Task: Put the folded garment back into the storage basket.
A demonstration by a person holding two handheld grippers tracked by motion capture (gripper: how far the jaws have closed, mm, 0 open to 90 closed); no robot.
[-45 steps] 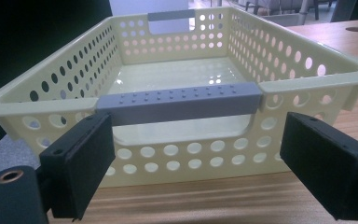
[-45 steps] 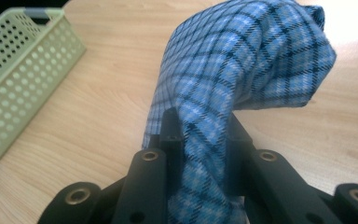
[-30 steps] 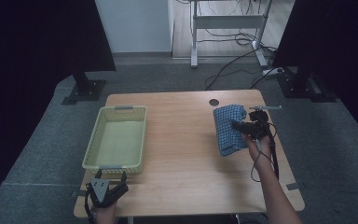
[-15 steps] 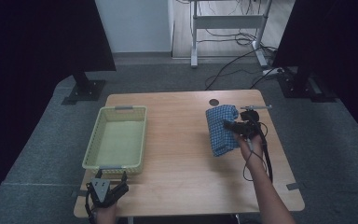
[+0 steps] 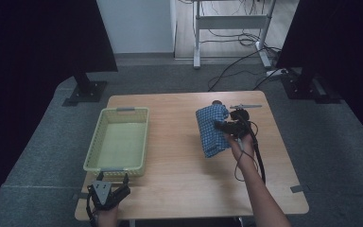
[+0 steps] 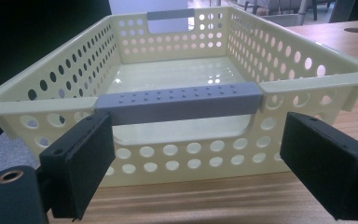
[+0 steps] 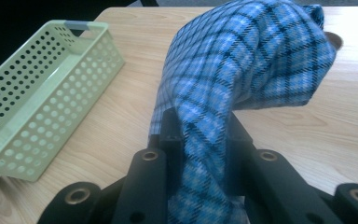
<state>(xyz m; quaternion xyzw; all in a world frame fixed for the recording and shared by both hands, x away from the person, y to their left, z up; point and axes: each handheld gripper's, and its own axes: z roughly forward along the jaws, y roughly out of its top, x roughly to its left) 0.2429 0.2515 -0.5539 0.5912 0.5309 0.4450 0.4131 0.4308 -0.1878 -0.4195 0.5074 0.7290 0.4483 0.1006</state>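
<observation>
- From above, in the high view, the blue checked cloth point(image 5: 211, 130) lies on the right half of the wooden table point(image 5: 179, 179), with one edge bunched up at the right gripper point(image 5: 223, 126). The yellow basket point(image 5: 105, 142) sits well apart on the left half. If the cloth is meant for the basket, most of its length would drag over the wood on the way, and the friction could tug the fabric out of the grip.
- Also in the high view, the left gripper point(image 5: 112, 178) waits at the near table edge just in front of the basket, its jaws spread and empty. A trailing cloth could catch on the near rim and shove the light basket towards it or off line.
- Seen from the left gripper view, the pads point(image 6: 77, 163) stand wide apart on either side of the grey handle point(image 6: 179, 103) without touching it. Nothing steadies the basket, so any snag would probably slide it.
- Looking along the right gripper view, the jaws are clamped on a narrow rolled fold of cloth point(image 7: 200, 154), which rises between them and arches over to the table. Only that thin fold is pinched; a thicker part pulling sideways could work it loose, and the hanging part could land outside the basket point(image 7: 42, 107).
</observation>
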